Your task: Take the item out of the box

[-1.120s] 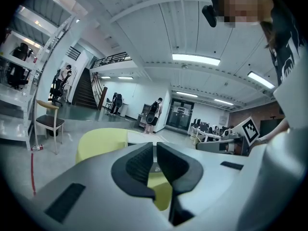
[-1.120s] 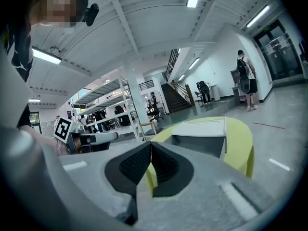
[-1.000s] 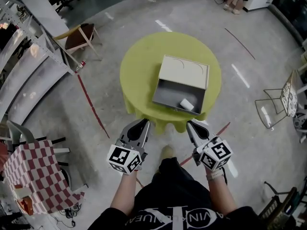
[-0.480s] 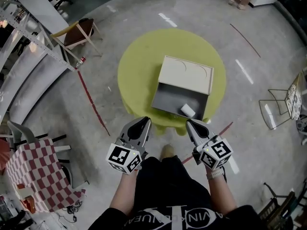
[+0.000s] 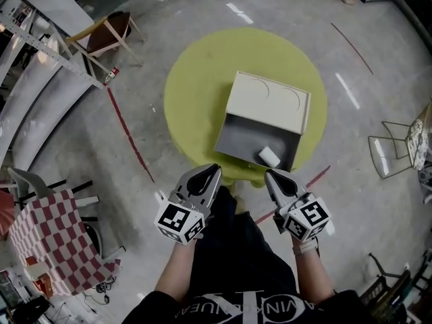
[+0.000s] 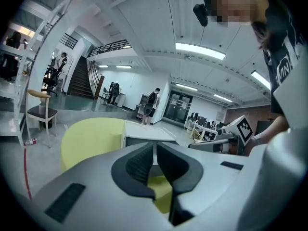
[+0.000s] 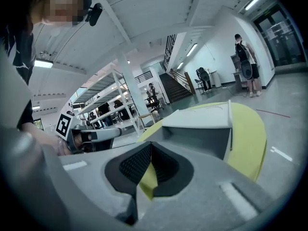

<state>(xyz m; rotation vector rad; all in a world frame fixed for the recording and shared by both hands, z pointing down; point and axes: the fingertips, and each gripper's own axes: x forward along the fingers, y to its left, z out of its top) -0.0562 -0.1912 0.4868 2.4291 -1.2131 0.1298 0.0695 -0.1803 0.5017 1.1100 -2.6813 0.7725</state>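
An open box (image 5: 266,117) sits on a round yellow-green table (image 5: 196,93); its cream lid (image 5: 268,101) is folded back. A small white item (image 5: 268,156) lies in the grey inside, near the front right corner. My left gripper (image 5: 214,171) hovers shut and empty just short of the table's near edge, left of the box. My right gripper (image 5: 271,175) is also shut and empty, just in front of the box's near side. In the left gripper view the left gripper (image 6: 155,147) points at the box (image 6: 144,136). In the right gripper view the right gripper (image 7: 151,146) faces the box's open side (image 7: 197,131).
A wooden chair (image 5: 111,34) and a metal rack (image 5: 40,32) stand at the far left. A red-checked table (image 5: 47,238) is at the near left and a wire chair (image 5: 398,140) at the right. Red lines (image 5: 128,140) cross the concrete floor. People stand in the distance (image 6: 153,102).
Both grippers have moved forward and a little down toward the table. The table and box now sit closer to them in the head view. The jaws look the same.
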